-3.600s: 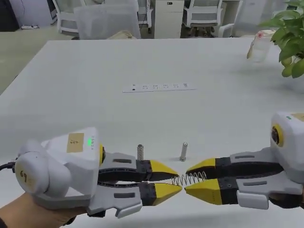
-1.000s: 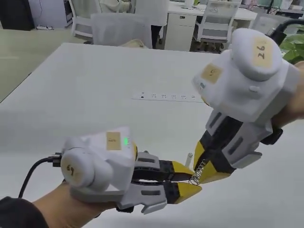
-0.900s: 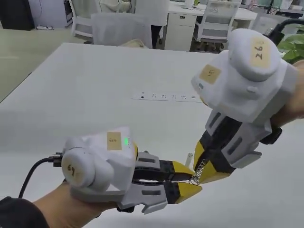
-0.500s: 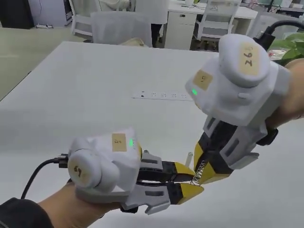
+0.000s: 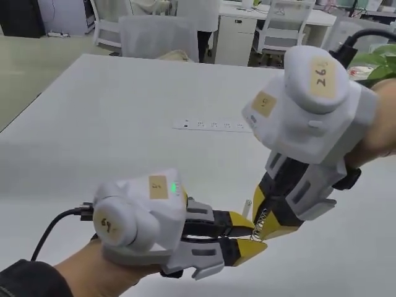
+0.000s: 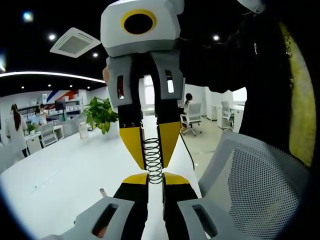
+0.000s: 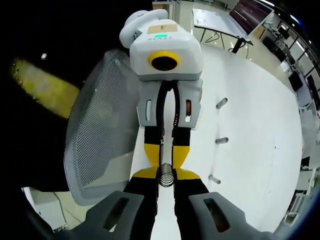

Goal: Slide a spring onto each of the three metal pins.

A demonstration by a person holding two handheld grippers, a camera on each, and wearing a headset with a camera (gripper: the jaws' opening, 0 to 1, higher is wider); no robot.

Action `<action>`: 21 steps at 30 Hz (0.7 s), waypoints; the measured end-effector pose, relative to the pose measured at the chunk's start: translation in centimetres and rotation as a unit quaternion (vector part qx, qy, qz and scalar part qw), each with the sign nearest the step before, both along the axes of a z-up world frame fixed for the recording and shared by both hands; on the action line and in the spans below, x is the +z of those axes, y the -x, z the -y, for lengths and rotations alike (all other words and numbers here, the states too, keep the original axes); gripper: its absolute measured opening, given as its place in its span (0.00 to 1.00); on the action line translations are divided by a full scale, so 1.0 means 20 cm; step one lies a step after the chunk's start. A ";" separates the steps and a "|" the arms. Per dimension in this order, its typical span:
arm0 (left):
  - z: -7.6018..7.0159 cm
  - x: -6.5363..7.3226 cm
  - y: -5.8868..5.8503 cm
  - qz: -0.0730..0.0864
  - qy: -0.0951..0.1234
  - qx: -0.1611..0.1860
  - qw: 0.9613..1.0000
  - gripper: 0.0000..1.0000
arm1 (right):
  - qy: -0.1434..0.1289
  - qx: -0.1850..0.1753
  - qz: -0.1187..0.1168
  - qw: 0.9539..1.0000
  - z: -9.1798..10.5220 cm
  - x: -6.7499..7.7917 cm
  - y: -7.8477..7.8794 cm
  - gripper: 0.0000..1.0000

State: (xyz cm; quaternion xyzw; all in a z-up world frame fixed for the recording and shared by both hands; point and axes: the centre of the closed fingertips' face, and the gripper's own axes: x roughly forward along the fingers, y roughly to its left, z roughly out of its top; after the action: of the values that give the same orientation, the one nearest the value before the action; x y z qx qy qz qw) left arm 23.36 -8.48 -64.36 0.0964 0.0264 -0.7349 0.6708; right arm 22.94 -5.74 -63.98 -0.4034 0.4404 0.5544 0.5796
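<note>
Raised out of its earlier level, tip-to-tip hold, the right gripper [image 5: 267,218] points steeply down at the left gripper [image 5: 250,235]. The spring [image 5: 259,221] between them stands nearly upright instead of lying flat. Nearest the person, the left gripper is held low with its jaws closed on the spring's lower end. In the left gripper view the coil rises straight out from between its yellow tips. The right gripper's jaws are clamped on the upper end, one yellow tip on each side of the coil. Spring and grippers hang above the tabletop [image 5: 124,124]. Just behind the tips one pin [image 5: 247,203] stands upright. The right gripper view shows three metal pins [image 7: 221,140] in a row, off to one side of the spring. Whether any carries a spring I cannot tell. Farther back lies a white power strip [image 5: 213,126], and beyond the tabletop's edge stand office chairs [image 5: 151,37] and a green plant [image 5: 378,59].
</note>
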 end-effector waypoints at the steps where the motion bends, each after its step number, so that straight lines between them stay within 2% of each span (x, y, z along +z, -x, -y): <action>1: 0.00 0.00 0.00 0.000 0.000 0.000 1.000 0.02 | 0.000 -0.001 0.000 1.000 0.00 0.00 0.00 0.08; 10: 0.00 0.00 -0.01 -0.009 -0.001 0.007 1.000 0.03 | 0.005 -0.002 0.003 1.000 0.01 0.00 -0.01 0.08; 13: 0.00 -0.01 -0.01 -0.007 -0.005 0.006 1.000 0.04 | 0.005 -0.002 0.003 1.000 0.01 0.00 -0.01 0.08; 21: -0.01 -0.03 -0.02 -0.017 -0.016 0.014 1.000 0.16 | 0.001 -0.009 0.005 1.000 0.02 0.01 -0.02 0.08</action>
State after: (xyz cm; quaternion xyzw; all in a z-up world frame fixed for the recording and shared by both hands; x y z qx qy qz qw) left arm 23.82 -8.25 -64.91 0.0940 0.0509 -0.7262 0.6791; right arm 23.28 -6.15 -63.78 -0.4027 0.4415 0.5468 0.5864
